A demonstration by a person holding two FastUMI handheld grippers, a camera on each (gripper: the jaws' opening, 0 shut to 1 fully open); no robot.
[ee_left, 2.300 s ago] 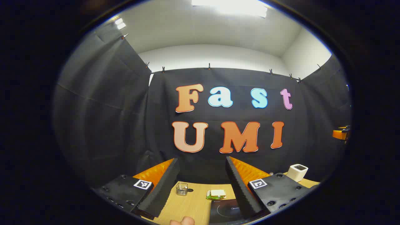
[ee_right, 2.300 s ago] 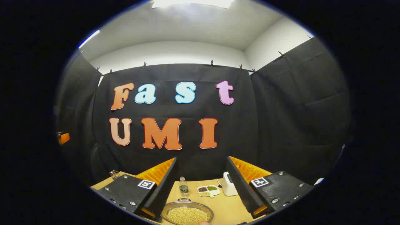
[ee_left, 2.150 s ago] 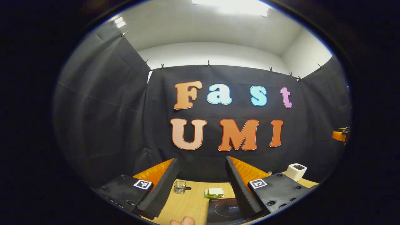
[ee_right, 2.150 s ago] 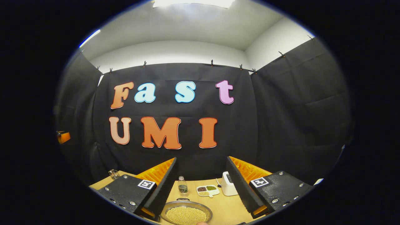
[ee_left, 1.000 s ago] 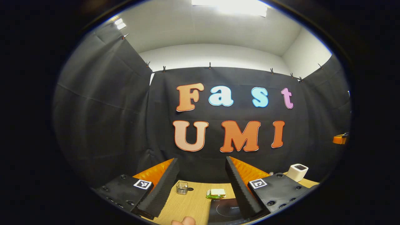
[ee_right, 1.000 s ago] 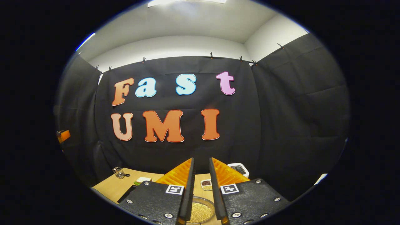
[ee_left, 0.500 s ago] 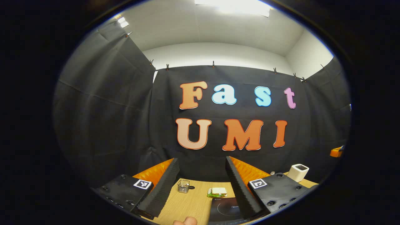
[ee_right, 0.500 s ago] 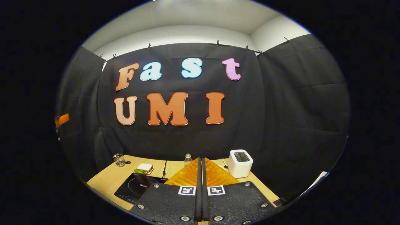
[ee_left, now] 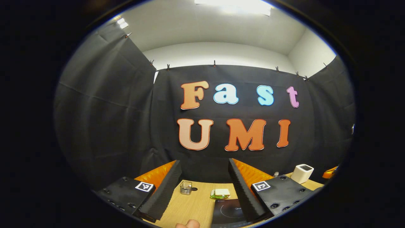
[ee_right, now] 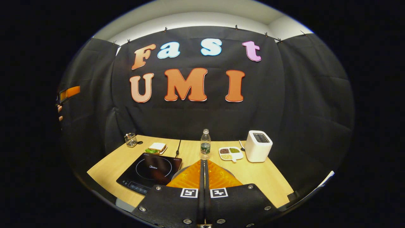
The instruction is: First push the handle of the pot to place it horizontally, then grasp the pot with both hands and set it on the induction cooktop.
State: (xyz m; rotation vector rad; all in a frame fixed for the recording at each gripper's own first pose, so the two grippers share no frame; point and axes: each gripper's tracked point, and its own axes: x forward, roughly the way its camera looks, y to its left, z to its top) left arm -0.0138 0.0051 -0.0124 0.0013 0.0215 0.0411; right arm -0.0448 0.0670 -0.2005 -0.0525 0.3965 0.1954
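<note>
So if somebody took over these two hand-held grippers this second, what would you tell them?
Left gripper: open, empty, held level above the table's near edge.
Right gripper: shut on nothing, pointing down at the pot.
The pot sits on the table just right of the induction cooktop, mostly hidden behind the right gripper's fingers; its handle cannot be made out.
Done: nothing visible so far; the pot is not on the cooktop.
Left: push the handle horizontal, grasp the pot with both grippers, set it on the cooktop.
</note>
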